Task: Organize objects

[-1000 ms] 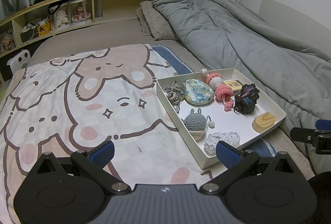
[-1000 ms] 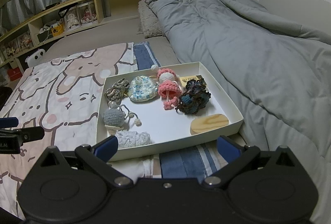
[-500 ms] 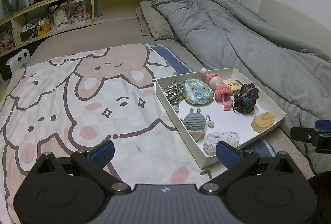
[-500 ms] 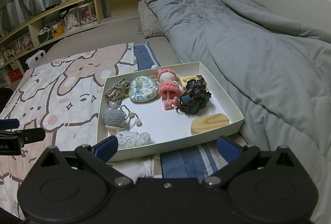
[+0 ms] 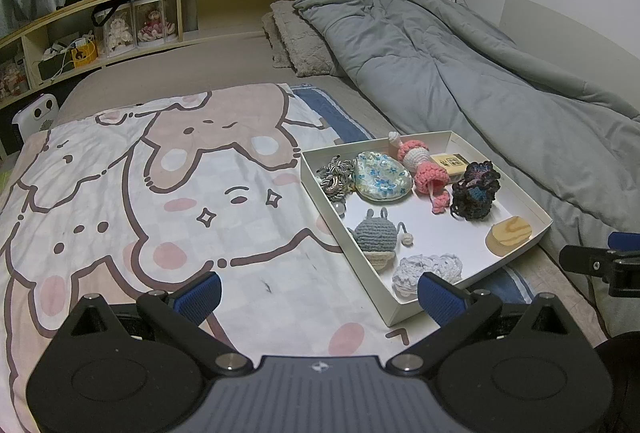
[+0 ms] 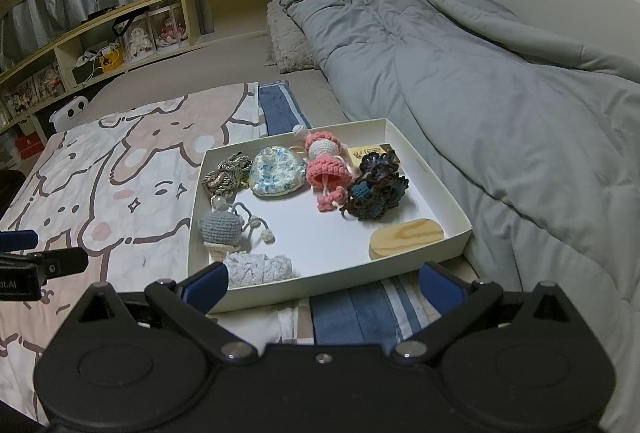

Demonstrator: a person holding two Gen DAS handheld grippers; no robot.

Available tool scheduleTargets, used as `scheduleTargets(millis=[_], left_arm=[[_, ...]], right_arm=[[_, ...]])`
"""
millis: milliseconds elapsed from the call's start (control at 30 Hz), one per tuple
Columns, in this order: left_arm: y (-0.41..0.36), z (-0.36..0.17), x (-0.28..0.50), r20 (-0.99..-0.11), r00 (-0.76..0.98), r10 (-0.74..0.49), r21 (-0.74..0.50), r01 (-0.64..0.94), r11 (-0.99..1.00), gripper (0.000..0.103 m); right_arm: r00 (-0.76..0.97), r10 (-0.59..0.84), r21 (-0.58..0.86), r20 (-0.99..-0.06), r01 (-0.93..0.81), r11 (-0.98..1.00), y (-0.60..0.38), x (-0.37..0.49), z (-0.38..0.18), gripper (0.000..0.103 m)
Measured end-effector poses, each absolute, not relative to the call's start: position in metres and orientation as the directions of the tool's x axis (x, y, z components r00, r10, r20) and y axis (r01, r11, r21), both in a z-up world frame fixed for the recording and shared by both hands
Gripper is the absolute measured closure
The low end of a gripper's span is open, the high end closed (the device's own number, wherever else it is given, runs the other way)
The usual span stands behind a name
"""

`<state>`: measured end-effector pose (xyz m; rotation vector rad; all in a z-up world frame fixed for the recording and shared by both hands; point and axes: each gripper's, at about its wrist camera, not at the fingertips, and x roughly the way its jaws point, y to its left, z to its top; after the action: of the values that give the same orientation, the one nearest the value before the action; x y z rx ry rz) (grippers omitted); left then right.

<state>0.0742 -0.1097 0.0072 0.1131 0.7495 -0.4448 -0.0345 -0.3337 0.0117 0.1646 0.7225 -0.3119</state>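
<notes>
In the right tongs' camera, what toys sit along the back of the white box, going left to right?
Rope knot → flowery pouch → pink crochet doll → dark yarn bundle. All lie inside the box.

A shallow white box [image 6: 424, 169] lies flat on the bed; inside are a gray yarn ball toy [image 6: 221, 227], a flowery blue pouch [image 6: 276, 173], a pink yarn toy [image 6: 328, 169], a dark yarn clump [image 6: 376, 193], a wooden oval [image 6: 406, 235], a twisted rope knot [image 6: 226, 175] and white lace [image 6: 258, 267], all apart from the near wall except the lace.
</notes>
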Motion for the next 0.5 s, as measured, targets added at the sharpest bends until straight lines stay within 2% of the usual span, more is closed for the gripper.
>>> scheduleTargets(millis=[500], left_arm=[[-0.1094,0.0072,0.0736,-0.680,0.643,-0.351,-0.058,0.430,0.901,0.000]], right_arm=[[0.706,-0.220,0.046,-0.673,0.337,0.941,-0.3329,-0.0339,0.0107,0.000]])
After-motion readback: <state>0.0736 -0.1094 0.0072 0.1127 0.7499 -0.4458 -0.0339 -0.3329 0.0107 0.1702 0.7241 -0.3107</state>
